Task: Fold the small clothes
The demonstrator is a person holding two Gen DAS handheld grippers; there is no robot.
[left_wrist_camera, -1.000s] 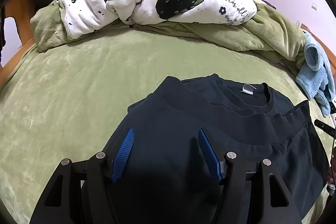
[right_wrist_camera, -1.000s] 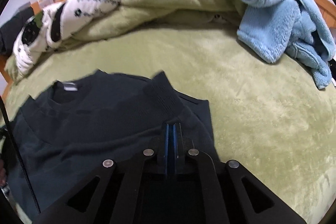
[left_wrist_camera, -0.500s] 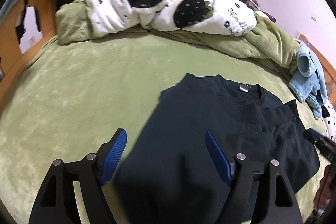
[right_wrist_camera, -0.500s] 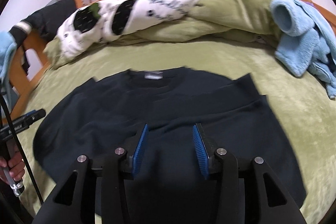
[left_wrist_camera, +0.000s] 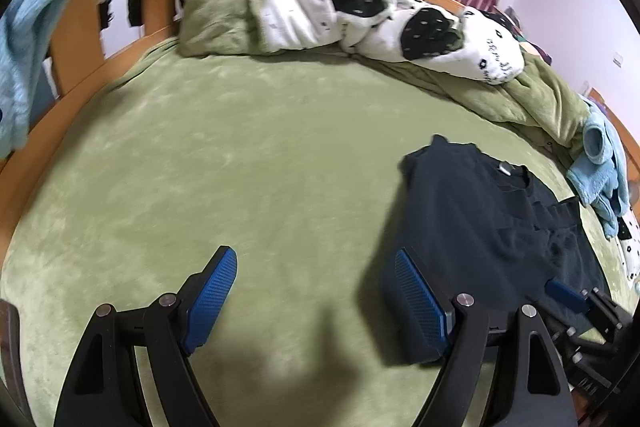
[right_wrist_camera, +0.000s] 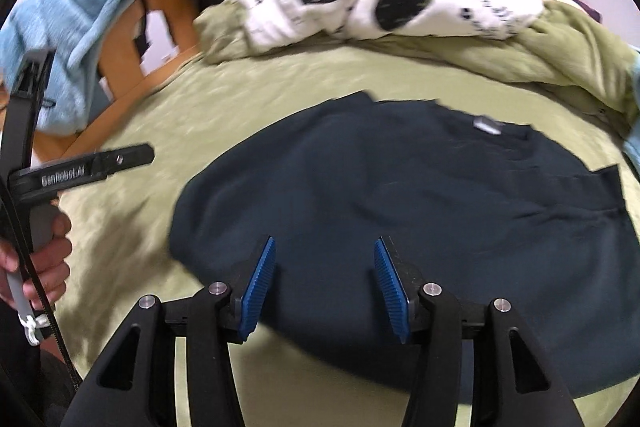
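A dark navy top (right_wrist_camera: 420,195) lies folded on the green bed cover, collar and label at the far side; it also shows in the left wrist view (left_wrist_camera: 480,227). My left gripper (left_wrist_camera: 316,291) is open and empty, above the bed cover just left of the top's near edge; its body shows in the right wrist view (right_wrist_camera: 92,167). My right gripper (right_wrist_camera: 324,279) is open and empty, held over the top's near hem; its blue tip shows in the left wrist view (left_wrist_camera: 568,295).
A green bed cover (left_wrist_camera: 200,167) fills the scene. A bunched green blanket (left_wrist_camera: 540,95) and a white-and-black quilt (left_wrist_camera: 360,15) lie at the far side. A light blue fleece garment (left_wrist_camera: 604,163) lies at the right. A wooden bed frame (left_wrist_camera: 80,39) with a blue towel (left_wrist_camera: 36,27) stands at the left.
The right gripper let go of the top and opened, then pulled back. The left gripper drew back and swung left, off the top. The top now lies flat.
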